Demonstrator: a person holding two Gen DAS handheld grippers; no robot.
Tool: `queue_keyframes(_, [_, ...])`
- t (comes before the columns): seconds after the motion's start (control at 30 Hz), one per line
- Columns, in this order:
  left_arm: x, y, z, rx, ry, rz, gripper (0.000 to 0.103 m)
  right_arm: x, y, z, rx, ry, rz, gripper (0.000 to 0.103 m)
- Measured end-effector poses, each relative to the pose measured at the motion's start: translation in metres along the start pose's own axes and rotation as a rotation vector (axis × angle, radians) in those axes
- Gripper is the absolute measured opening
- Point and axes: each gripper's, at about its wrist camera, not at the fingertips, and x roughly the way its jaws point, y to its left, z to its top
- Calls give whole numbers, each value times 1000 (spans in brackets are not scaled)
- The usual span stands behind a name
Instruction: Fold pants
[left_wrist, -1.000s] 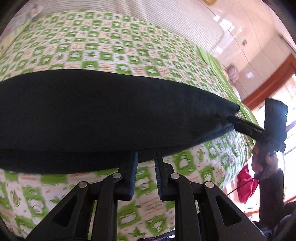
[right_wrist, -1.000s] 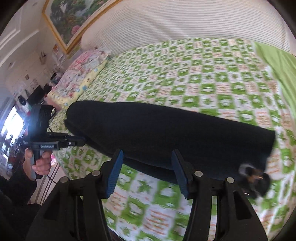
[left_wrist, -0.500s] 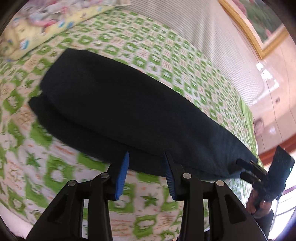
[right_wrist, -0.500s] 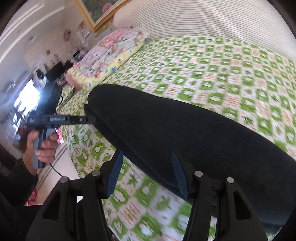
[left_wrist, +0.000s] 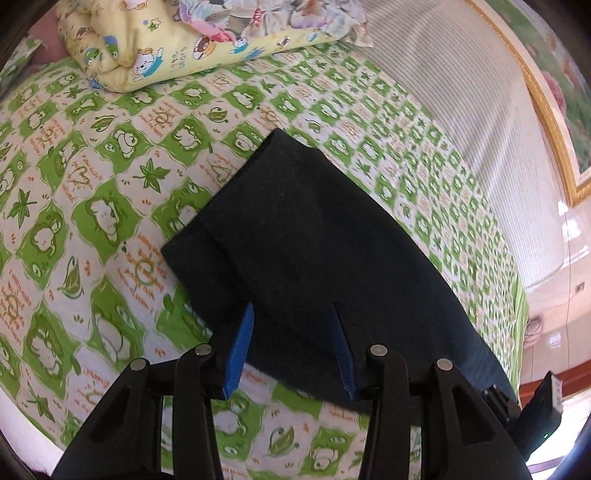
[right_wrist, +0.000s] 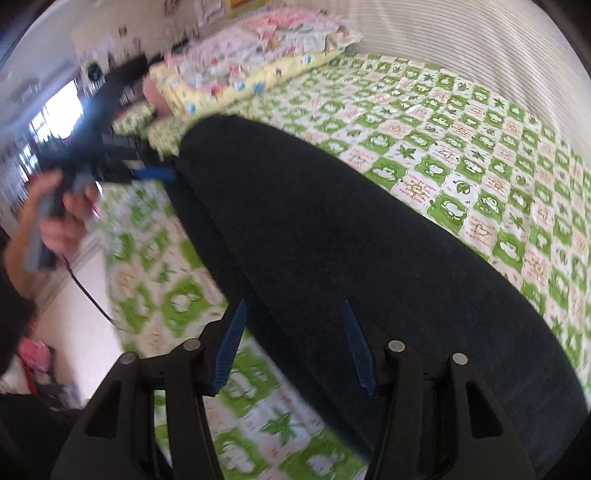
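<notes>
Folded lengthwise already, by the look of it: pants (left_wrist: 314, 258) lying flat on the bed (left_wrist: 92, 221) as 1 long dark strip, 1 leg over the other. Left gripper (left_wrist: 291, 347) just opened, jaws released, nothing pinched; right gripper (right_wrist: 295, 343) likewise released above the cloth. Probably left: folding the strip crosswise.

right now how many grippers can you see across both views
2. The left gripper hangs open over the near edge of the dark pants; the right gripper hangs open further along them. Each also appears in the other's view.
</notes>
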Motion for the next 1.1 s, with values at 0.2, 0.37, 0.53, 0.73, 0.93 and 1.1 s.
queue_keyframes(0.2, [16,-5,8,11,4,45,26,16,3,0,-40,32,-38,38])
queue_keyframes(0.37, [16,-3,9,6,0,50,13,11,13,-3,-80,19,24,37])
queue_keyframes(0.53, [9,-7,5,28,-17,52,5,24,16,-4,-114,56,-55,28])
queue_keyframes(0.73, [-23,-12,-2,56,-71,22,4,-7,9,3,-43,-50,6,6])
queue_keyframes(0.93, [-30,-3,-13,70,-60,28,4,-32,11,5,-27,-76,82,6])
queue_keyframes(1.1, [-22,15,-25,46,-24,34,5,-11,19,-7,-37,-8,87,6])
